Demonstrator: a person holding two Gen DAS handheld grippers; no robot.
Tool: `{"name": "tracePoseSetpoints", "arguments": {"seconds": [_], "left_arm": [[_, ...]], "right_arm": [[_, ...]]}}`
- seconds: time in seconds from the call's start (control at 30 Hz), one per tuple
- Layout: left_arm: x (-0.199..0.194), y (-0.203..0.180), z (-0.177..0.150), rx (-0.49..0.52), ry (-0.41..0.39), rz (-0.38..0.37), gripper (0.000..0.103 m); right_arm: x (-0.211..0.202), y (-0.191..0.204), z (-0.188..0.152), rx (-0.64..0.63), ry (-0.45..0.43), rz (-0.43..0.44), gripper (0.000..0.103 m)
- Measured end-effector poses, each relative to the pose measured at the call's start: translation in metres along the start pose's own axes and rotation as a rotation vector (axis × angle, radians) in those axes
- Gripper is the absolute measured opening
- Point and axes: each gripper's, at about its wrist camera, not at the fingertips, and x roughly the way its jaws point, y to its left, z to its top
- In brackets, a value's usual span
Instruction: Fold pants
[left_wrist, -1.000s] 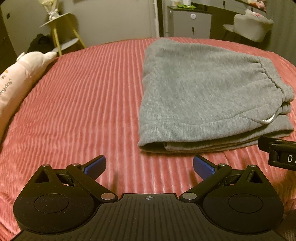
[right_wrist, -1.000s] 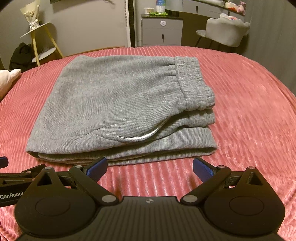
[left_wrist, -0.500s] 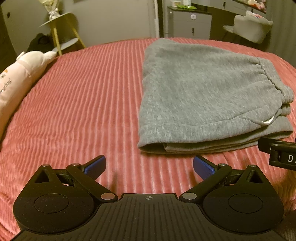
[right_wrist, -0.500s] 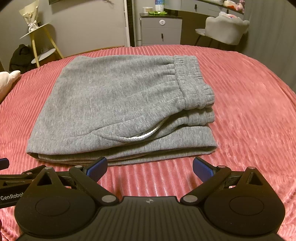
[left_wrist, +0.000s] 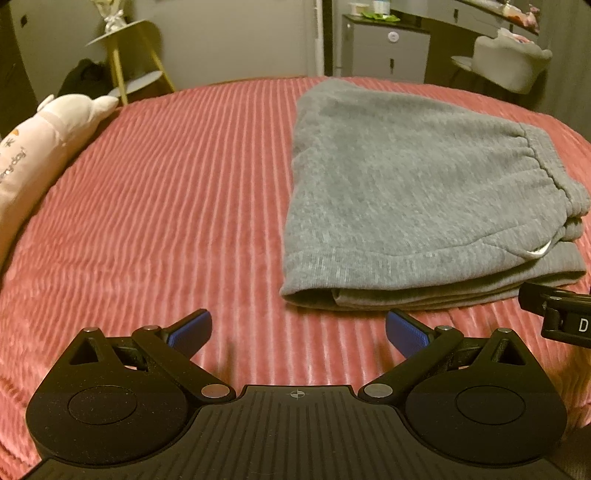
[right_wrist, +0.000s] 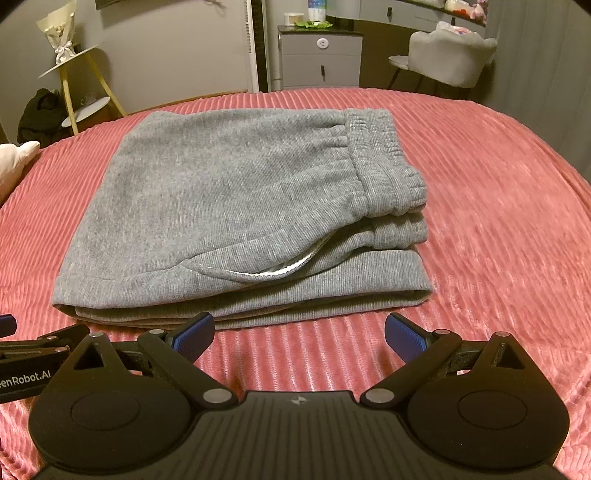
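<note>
Nothing had shifted: both the left gripper (left_wrist: 298, 334) and right gripper (right_wrist: 300, 334) hung agape, empty, short of the folded grey sweatpants (right_wrist: 236, 218), seemingly finished.

One pair of grey pants (right_wrist: 236, 206) lies folded on one bed (right_wrist: 498, 206). Two grippers are in view, the left gripper (left_wrist: 298, 332) and the right gripper (right_wrist: 300, 334). One plush pillow (left_wrist: 40, 140), one yellow-legged stand (right_wrist: 79, 86), one grey cabinet (right_wrist: 319, 59) and one chair (right_wrist: 448, 55) complete the count.
</note>
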Motion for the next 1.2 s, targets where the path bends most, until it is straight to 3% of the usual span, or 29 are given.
{"name": "tracePoseSetpoints", "arguments": {"seconds": [1.2], "left_arm": [[0.0016, -0.0026, -0.0007, 0.009, -0.004, 0.003, 0.103]], "right_arm": [[0.0026, -0.0042, -0.0004, 0.029, 0.016, 0.014, 0.099]]}}
